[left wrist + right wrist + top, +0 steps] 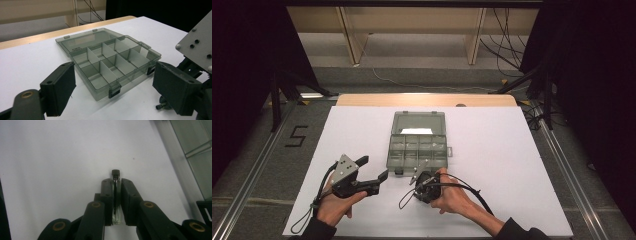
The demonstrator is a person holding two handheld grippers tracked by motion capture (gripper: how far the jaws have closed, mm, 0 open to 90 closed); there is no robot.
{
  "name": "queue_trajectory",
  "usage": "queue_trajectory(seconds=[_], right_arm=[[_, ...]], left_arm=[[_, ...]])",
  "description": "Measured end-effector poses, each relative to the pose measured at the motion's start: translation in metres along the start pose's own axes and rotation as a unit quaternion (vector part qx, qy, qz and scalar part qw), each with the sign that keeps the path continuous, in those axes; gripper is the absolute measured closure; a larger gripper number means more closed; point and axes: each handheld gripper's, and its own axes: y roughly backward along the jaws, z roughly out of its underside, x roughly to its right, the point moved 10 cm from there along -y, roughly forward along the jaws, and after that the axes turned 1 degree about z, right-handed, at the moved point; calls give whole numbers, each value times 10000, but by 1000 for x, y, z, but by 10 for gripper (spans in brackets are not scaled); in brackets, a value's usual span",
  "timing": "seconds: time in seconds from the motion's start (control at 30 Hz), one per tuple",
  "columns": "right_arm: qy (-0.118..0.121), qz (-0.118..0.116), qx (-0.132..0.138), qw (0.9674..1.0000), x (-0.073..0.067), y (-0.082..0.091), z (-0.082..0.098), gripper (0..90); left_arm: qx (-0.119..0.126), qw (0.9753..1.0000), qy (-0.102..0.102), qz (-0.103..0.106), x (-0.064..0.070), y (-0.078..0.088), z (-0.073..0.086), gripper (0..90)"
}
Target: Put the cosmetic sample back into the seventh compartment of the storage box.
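- The right tool (115, 195) is clamping a small clear vial (116, 202) between its jaws, the vial's dark cap (115, 173) poking out past the tips, low over the white desk (50, 157).
- In the high view this right tool (421, 176) is sitting just in front of the near edge of the grey compartment box (417, 145).
- The left tool (113, 85) is standing wide with nothing between its jaws, waiting left of the box, well apart from it in the high view (377, 172).
- The box is lying open, its lid (82, 41) folded flat behind the divided tray (112, 62), whose cells are looking bare.
- The step in hand is looking like the pick-up of the vial, with the grip now made.
- The next move is likely calling for a lift clear of the desk, a short carry forward over the box wall, and a gentle release into one cell without tilting the vial against a divider.
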Motion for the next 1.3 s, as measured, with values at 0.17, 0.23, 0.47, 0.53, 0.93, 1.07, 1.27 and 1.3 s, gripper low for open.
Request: queue_trajectory(seconds=[0.17, 0.23, 0.47, 0.53, 0.93, 1.07, 1.27, 1.3], right_arm=[[-28, 50, 350, 9994, 8, 12, -8, 813], [-47, 88, 539, 9985, 13, 20, -13, 813], [-226, 241, 1192, 9923, 29, 47, -27, 813], [-252, 296, 1347, 9901, 35, 53, -30, 813], [-563, 558, 1807, 9803, 64, 67, -39, 813], [-616, 671, 1888, 9778, 71, 65, -41, 813], [-789, 722, 1907, 9758, 81, 59, -41, 813], [-852, 742, 1914, 9750, 83, 58, -41, 813]], left_arm=[[29, 10000, 28, -20, -1, 0, -1, 175], [32, 10000, 16, -37, -2, 0, -1, 175], [46, 10000, 6, -47, -2, 0, -1, 175], [41, 10000, -4, -50, -3, 1, -1, 175], [101, 9999, 38, -57, -4, 0, -3, 175], [114, 9999, 28, -85, -4, 1, -3, 175], [117, 9999, 21, -88, -4, 1, -3, 175], [116, 9999, 19, -90, -5, 1, -4, 175]])
